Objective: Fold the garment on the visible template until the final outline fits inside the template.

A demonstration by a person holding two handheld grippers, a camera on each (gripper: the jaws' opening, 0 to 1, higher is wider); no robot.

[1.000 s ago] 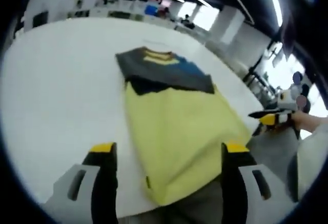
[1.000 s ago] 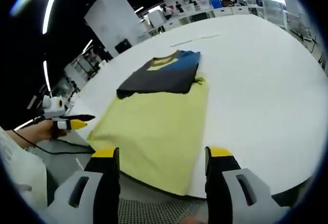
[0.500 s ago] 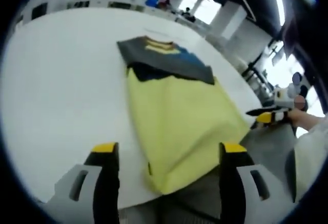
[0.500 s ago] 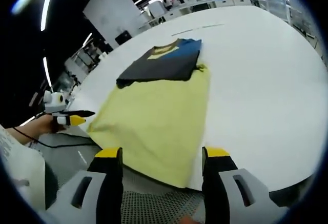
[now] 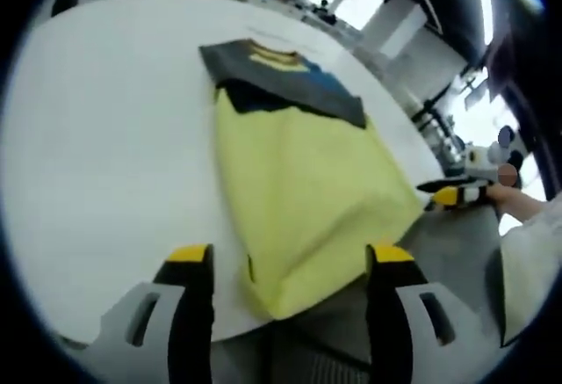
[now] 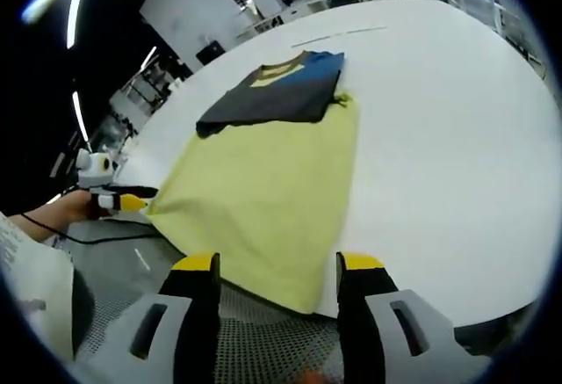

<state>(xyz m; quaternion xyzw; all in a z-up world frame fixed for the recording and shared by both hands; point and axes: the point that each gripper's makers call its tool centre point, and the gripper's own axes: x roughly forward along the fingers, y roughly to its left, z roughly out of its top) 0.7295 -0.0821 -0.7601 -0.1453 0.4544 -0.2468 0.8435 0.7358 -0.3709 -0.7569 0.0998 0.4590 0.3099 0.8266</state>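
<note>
A garment lies flat on the white table (image 5: 97,155) (image 6: 457,155). Its lower part is yellow (image 5: 299,191) (image 6: 263,182) and its top is dark grey with blue and yellow (image 5: 281,85) (image 6: 281,90). The yellow hem reaches the table's near edge and hangs slightly over it. My left gripper (image 5: 290,257) is open just before the hem, nothing between its jaws. My right gripper (image 6: 279,263) is open at the hem too. Seen from the other side, the left gripper (image 6: 123,199) sits by the hem's left corner and the right gripper (image 5: 452,195) by its right corner, each held in a hand.
A thin faint line (image 6: 338,37) runs across the table beyond the collar. Grey floor (image 5: 457,261) and a meshed mat (image 6: 263,340) lie below the table's near edge. A black cable (image 6: 88,236) trails by the hand. Desks and a white pillar (image 6: 198,10) stand far behind.
Both views have shifted lower and closer to the hem. The garment lies as before. Each pair of jaws looks slightly narrower but still apart.
</note>
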